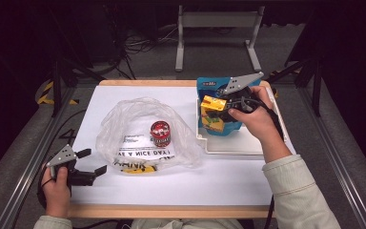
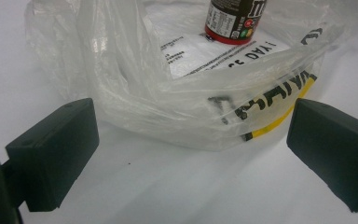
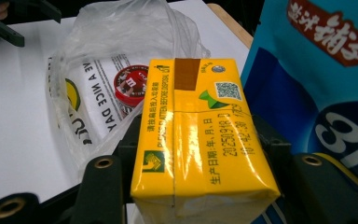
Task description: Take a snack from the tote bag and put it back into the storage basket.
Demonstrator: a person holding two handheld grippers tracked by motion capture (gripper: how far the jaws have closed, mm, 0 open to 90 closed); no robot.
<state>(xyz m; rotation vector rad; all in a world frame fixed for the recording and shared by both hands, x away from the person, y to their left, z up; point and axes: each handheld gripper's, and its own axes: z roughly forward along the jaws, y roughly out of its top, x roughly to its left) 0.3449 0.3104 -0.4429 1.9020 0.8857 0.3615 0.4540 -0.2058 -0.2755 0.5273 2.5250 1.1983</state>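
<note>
Carrying a yellow carton (image 3: 200,140) clamped in the right gripper (image 1: 218,106) jaws above the tray (image 1: 233,143) toward the plastic bag (image 1: 138,129), already holding a can (image 1: 160,133), left gripper (image 1: 89,162) jaws waiting open on the desk (image 1: 181,186).

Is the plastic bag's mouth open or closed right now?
Open: the plastic bag gapes, showing the red-lidded jar standing upright inside on its printed lower layer.
</note>
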